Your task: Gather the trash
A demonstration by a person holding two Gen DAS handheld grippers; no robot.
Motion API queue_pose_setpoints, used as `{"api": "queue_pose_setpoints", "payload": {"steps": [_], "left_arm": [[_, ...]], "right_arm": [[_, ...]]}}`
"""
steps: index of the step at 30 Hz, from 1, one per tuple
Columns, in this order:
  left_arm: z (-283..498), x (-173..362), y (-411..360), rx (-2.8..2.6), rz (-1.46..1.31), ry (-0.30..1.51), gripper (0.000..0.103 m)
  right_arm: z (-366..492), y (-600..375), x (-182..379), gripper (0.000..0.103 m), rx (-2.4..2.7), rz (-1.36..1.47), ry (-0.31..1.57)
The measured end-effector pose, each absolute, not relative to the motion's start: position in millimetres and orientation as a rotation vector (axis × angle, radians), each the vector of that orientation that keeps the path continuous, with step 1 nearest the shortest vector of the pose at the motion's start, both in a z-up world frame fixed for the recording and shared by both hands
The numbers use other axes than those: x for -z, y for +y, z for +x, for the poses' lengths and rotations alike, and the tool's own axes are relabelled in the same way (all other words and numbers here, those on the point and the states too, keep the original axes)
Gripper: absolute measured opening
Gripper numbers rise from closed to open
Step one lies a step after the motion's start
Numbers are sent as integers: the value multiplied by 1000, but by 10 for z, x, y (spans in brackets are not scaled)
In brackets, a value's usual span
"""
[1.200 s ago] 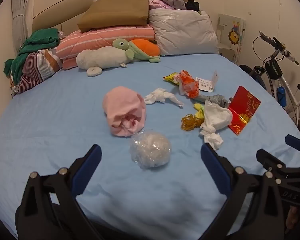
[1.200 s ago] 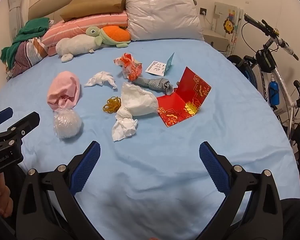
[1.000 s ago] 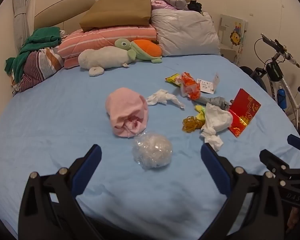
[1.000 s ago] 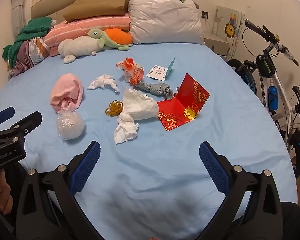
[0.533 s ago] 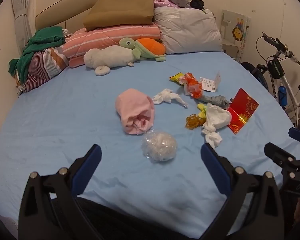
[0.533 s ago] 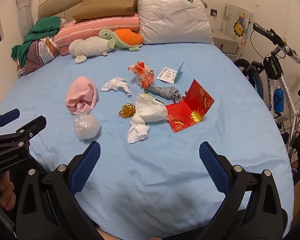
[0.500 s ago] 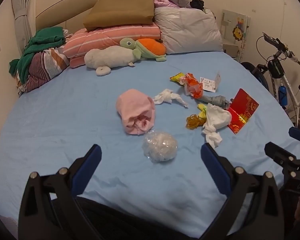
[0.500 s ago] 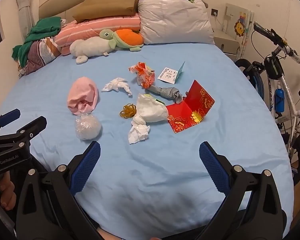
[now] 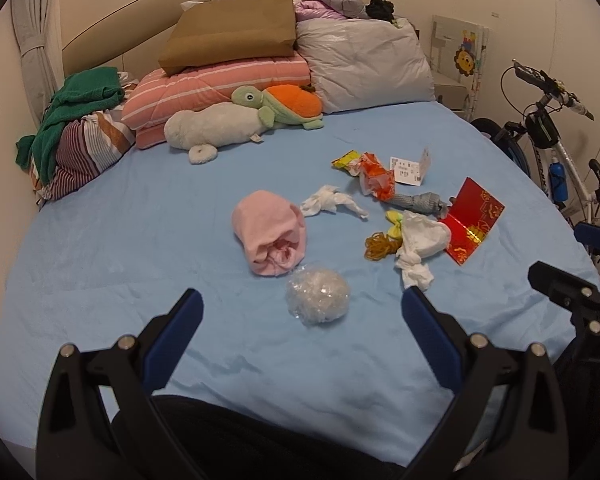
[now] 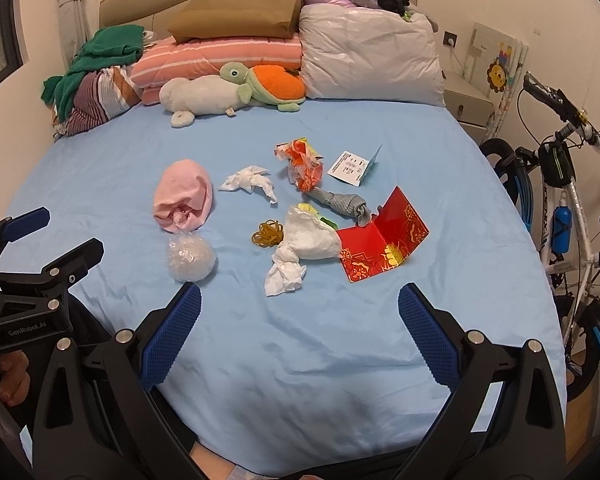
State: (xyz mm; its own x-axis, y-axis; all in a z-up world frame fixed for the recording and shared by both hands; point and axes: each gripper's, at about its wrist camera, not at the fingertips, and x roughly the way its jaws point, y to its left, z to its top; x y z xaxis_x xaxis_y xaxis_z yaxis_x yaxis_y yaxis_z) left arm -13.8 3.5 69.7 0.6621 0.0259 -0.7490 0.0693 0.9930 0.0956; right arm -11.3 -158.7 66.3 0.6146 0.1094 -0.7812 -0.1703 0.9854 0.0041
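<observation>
A: What does the left wrist view show?

B: The left gripper (image 9: 300, 316) hangs above the near edge of the bed (image 9: 140, 240), jaws spread wide, nothing between them. A clear plastic ball (image 9: 318, 295) lies just ahead, touching a pink cloth bundle (image 9: 269, 233). To the right lie a crumpled tissue (image 9: 332, 204), rubber bands (image 9: 380, 246), a white wad (image 9: 420, 242), a red envelope (image 9: 474, 218) and an orange wrapper (image 9: 376, 176).

A: And the right wrist view?

B: The right gripper (image 10: 299, 320) is also wide open and empty. The white wad (image 10: 306, 246) lies ahead, the red envelope (image 10: 384, 240) just beside it, and a grey rolled cloth (image 10: 340, 202) behind. The left gripper (image 10: 40, 240) shows at the left edge.
</observation>
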Motion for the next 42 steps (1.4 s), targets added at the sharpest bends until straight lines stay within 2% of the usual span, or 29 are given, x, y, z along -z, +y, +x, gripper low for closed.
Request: {"api": "queue_pose_setpoints", "payload": {"steps": [42], "left_arm": [[-181, -887, 41, 21, 128, 819, 99]], "right_arm": [[-99, -1585, -829, 95, -180, -82, 876]]}}
